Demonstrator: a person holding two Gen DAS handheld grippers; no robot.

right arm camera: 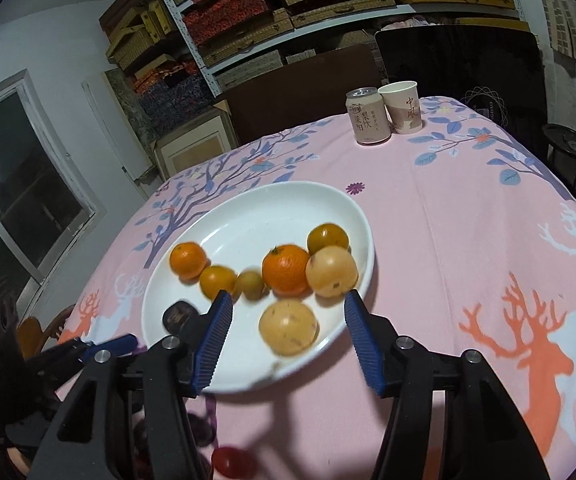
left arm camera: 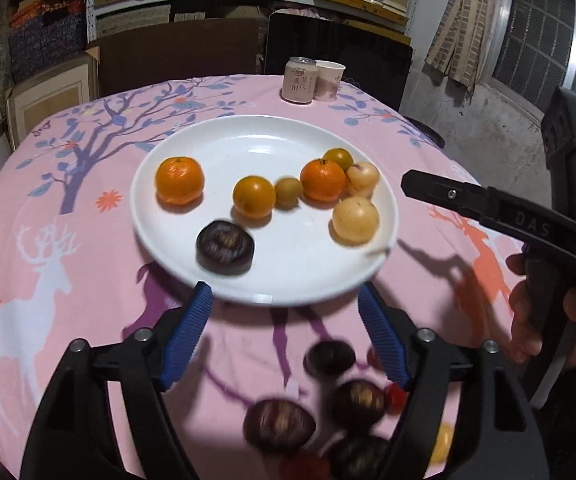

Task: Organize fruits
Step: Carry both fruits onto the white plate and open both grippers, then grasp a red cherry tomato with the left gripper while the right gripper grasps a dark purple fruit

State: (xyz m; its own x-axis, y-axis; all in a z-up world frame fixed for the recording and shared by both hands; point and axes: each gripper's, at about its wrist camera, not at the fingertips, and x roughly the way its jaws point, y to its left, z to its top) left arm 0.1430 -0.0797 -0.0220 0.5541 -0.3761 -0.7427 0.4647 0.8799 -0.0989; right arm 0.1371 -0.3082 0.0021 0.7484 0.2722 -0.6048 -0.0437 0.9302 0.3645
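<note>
A white plate (left arm camera: 264, 136) on the pink tablecloth holds several oranges (left arm camera: 180, 180), two pale yellow fruits (left arm camera: 355, 220) and one dark purple fruit (left arm camera: 225, 247). My left gripper (left arm camera: 284, 296) is open and empty just in front of the plate's near rim. Several dark purple fruits (left arm camera: 329, 358) and small red ones (left arm camera: 395, 398) lie on the cloth below it. My right gripper (right arm camera: 288, 306) is open and empty over the plate's (right arm camera: 248, 216) near edge, just before a pale yellow fruit (right arm camera: 288, 327). It also shows in the left wrist view (left arm camera: 409, 182).
A drink can (left arm camera: 299, 80) and a paper cup (left arm camera: 329, 79) stand at the table's far edge. A dark chair (left arm camera: 335, 52) and shelves of boxes stand behind the table. A red fruit (right arm camera: 234, 462) lies near the front edge.
</note>
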